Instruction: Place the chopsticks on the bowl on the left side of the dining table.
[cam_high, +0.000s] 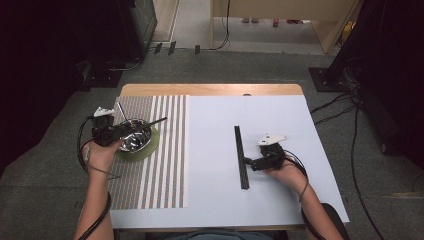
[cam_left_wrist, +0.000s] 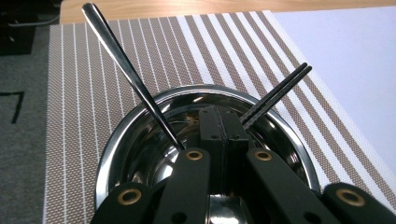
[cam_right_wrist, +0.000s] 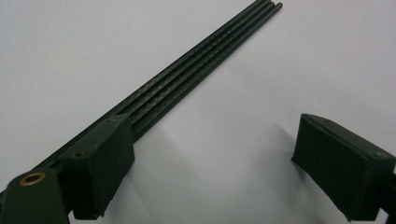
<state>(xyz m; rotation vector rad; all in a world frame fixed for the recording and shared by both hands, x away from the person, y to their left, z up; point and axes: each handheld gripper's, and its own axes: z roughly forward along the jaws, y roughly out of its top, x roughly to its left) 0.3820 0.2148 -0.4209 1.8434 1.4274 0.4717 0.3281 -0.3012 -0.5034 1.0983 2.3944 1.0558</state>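
The bowl (cam_left_wrist: 140, 140) sits right under your left gripper (cam_left_wrist: 219, 121), whose jaws are pressed flat together with nothing between them, their tips hanging over the bowl's hollow. Just left of those closed tips a spoon (cam_left_wrist: 126, 70) leans out of the bowl, its handle slanting up and away over the rim. Just right of the tips a pair of chopsticks (cam_left_wrist: 280, 91) also rests in the bowl, crossing the rim and pointing out over the striped mat (cam_left_wrist: 93, 56). From above, your left gripper (cam_high: 112, 132) lies at the bowl's (cam_high: 142, 141) near-left edge, and the bowl stands on a green coaster (cam_high: 152, 147) on the mat (cam_high: 165, 170).

Your right gripper (cam_right_wrist: 205, 158) has its jaws spread wide, resting on the white table cover (cam_right_wrist: 280, 70). Its left jaw lies over the near end of a bundle of black sticks (cam_right_wrist: 201, 60), which runs away from it across the cover; the other jaw stands well clear of them. In the high view the sticks (cam_high: 240, 155) lie just beside your right gripper (cam_high: 252, 162), well apart from the bowl.
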